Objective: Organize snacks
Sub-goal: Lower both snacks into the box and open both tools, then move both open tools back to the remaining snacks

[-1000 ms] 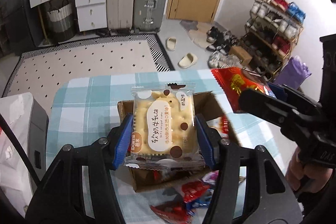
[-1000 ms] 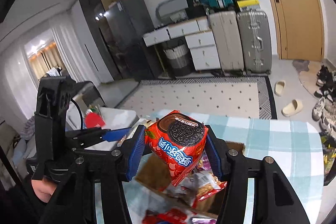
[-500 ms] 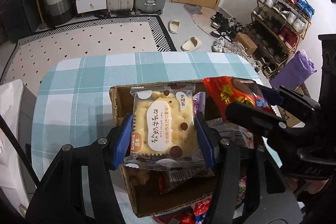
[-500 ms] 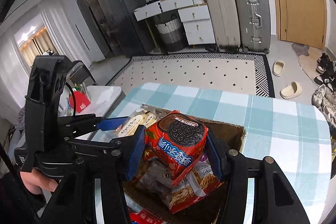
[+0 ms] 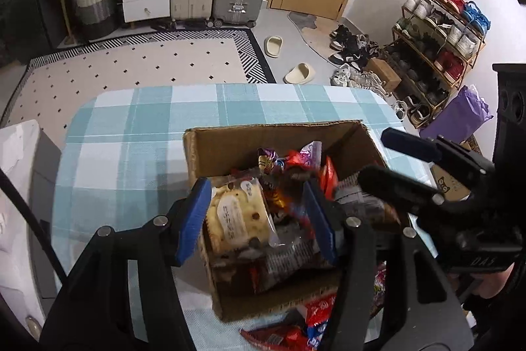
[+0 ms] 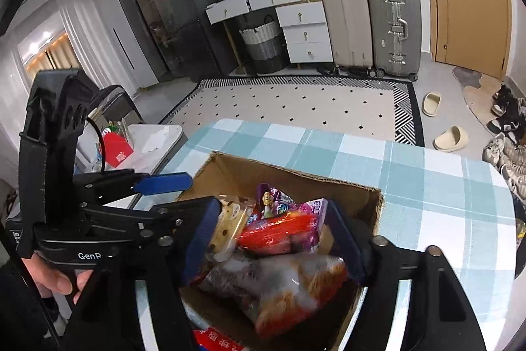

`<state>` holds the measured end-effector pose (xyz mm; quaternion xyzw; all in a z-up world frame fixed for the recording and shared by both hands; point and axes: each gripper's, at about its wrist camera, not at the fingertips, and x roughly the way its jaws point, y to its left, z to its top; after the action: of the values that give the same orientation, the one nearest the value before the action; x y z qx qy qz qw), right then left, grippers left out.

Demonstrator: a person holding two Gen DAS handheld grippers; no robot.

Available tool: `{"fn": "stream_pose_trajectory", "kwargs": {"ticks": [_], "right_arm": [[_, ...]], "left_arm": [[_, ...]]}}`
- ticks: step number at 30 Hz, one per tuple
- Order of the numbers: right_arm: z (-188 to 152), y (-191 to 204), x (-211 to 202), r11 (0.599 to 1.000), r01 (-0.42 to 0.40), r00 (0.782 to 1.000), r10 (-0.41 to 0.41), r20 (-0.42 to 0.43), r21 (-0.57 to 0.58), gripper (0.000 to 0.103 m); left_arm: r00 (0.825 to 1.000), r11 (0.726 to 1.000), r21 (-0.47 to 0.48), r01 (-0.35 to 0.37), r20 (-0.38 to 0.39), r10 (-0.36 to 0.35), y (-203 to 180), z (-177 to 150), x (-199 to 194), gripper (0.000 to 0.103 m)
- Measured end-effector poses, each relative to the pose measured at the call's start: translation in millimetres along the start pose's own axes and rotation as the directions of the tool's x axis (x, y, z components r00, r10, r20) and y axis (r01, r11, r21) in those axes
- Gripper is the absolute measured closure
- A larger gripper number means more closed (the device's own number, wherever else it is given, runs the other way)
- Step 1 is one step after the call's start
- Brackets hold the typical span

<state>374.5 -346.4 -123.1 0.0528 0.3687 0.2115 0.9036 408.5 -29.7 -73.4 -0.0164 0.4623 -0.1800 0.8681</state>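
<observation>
An open cardboard box (image 5: 273, 129) (image 6: 289, 173) with several snack packets in it stands on the checked tablecloth. My left gripper (image 5: 256, 219) hangs over its near left part, jaws apart. The cream cracker packet (image 5: 236, 216) lies tilted in the box against the left pad, clear of the right pad. My right gripper (image 6: 273, 239) is over the box with its jaws opening. The red cookie packet (image 6: 279, 232) lies blurred on the pile between its pads, touching neither. The right gripper (image 5: 394, 166) shows in the left wrist view, and the left gripper (image 6: 177, 193) in the right wrist view.
Loose red snack packets (image 5: 296, 328) lie on the teal checked table (image 5: 131, 127) in front of the box. A white side table (image 6: 154, 140) stands to the left. A hand (image 6: 56, 278) holds the left gripper. Rug, suitcases and a shoe rack lie beyond.
Both grippers sank down over the box. The right jaws spread and the red cookie packet dropped onto the pile. The cracker packet tipped out from between the left pads into the box.
</observation>
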Motion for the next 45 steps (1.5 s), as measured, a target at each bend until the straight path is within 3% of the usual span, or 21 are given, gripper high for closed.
{"fn": "stream_pose_trajectory", "kwargs": {"ticks": [2,10,16,20,28,32,35,36,39,45], "right_arm": [[0,3,-10,1.0,-0.005,1.0,0.005,0.014,0.007,0.031],[-15,19,-73,1.0,-0.016,0.995,0.015,0.102,0.011,0.023],[-37,31,-122,1.0,-0.015,0.985,0.014,0.17,0.005,0.019],[-55,37,-150,0.999,-0.03,0.978,0.026,0.206,0.014,0.018],[-92,57,-195,1.0,0.002,0.96,0.006,0.28,-0.028,0.012],[-115,66,-210,0.999,0.024,0.947,-0.009,0.321,-0.044,0.007],[-134,69,-217,0.999,0.026,0.941,-0.008,0.339,-0.048,0.005],[-142,68,-220,0.999,0.016,0.938,-0.001,0.347,-0.04,0.005],[-155,62,-222,1.0,-0.003,0.93,0.004,0.368,-0.002,0.003],[-179,49,-222,0.998,-0.006,0.921,-0.02,0.388,0.065,0.003]], "left_arm": [[1.0,1.0,0.007,-0.011,0.02,0.011,-2,-5,-14,0.039],[0.988,0.995,0.056,-0.082,0.132,0.074,-23,-35,-77,0.025],[0.973,0.986,0.089,-0.139,0.199,0.119,-43,-62,-117,0.024],[0.949,0.971,0.135,-0.197,0.274,0.154,-63,-83,-148,0.022],[0.922,0.968,0.142,-0.208,0.358,0.145,-86,-125,-198,0.018],[0.91,0.961,0.142,-0.239,0.377,0.171,-94,-146,-212,0.018],[0.915,0.97,0.115,-0.215,0.371,0.158,-92,-160,-221,0.018],[0.914,0.973,0.109,-0.202,0.378,0.148,-92,-168,-225,0.017],[0.903,0.977,0.071,-0.203,0.399,0.159,-89,-188,-232,0.0],[0.894,0.977,0.034,-0.21,0.412,0.178,-78,-212,-221,0.001]]}}
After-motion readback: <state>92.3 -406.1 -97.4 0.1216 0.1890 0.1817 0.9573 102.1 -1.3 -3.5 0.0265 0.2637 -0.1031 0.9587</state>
